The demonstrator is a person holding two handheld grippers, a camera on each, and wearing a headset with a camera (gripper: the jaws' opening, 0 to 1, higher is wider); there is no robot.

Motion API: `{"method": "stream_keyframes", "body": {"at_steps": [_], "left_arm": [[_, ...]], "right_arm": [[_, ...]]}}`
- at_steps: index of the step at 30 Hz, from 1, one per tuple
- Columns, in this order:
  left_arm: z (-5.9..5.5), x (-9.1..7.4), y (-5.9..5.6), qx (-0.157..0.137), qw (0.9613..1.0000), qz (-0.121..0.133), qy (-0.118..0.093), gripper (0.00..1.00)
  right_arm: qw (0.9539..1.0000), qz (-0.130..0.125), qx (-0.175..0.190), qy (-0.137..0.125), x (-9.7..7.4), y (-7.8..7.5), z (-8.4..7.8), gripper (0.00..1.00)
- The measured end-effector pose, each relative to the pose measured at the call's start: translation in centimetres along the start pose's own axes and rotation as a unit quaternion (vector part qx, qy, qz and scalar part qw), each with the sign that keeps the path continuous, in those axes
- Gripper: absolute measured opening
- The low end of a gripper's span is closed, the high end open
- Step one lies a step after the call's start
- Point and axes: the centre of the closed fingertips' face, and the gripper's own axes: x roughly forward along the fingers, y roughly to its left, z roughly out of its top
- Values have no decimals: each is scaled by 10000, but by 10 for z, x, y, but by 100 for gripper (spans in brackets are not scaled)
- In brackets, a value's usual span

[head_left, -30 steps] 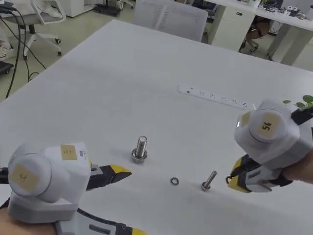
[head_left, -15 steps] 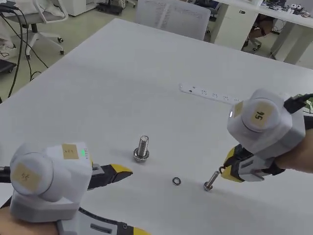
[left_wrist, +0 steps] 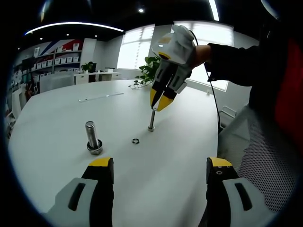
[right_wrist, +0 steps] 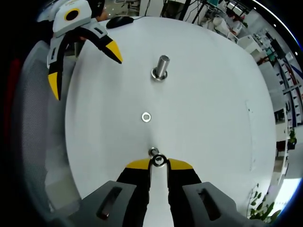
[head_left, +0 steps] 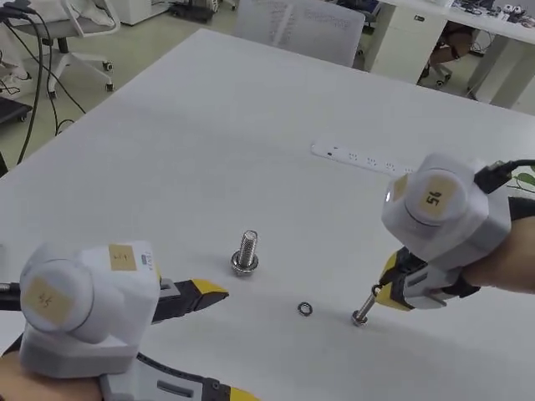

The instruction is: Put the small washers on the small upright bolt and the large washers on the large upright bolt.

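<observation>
Worktop (head_left: 251,150): a broad, smooth white surface carrying every part of the job.
Power strip (head_left: 359,159): long, flat and white, lying well beyond the bolts.
Left tongs (left_wrist: 159,163): yellow-tipped and released, the two tips wide apart, hovering near the large bolt and holding nothing, about where they were a second ago.
Right tongs (right_wrist: 158,165): clenched on the held washer, tips just over the top of the small bolt. A second ago they hung off to the bolt's right; they have since come in above it.
Large bolt (head_left: 246,252): threaded grey metal, upright on a wider collar at its foot, between the two pairs of tongs and nearer the left pair.
Small bolt (head_left: 364,307): slim bright metal, standing on its head directly under the right tongs' tips.
Loose washer (head_left: 305,309): a small metal ring lying flat on the worktop between the two bolts, just beside the small one.
Held washer (right_wrist: 159,160): a tiny ring pinched between the yellow tips, just above the small bolt's end; contact cannot be told.
</observation>
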Motion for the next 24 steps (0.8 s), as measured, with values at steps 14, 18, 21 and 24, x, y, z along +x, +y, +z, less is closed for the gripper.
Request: {"method": "stream_keyframes", "body": {"at_steps": [14, 18, 21, 24], "left_arm": [[-2, 2, 0, -16, 10000, -13, 19, 80], [-3, 1, 0, -25, 10000, -12, 28, 80], [-4, 1, 0, -29, 10000, -13, 35, 80], [-5, 1, 0, -40, 10000, -7, 42, 80]], "right_arm": [[10000, 65, 16, 27, 6, 2, -2, 14], [9999, 102, 31, 31, 11, 3, -2, 14], [9999, 132, 43, 37, 14, 4, -3, 14], [9998, 168, 47, 41, 18, 5, -3, 14]]}}
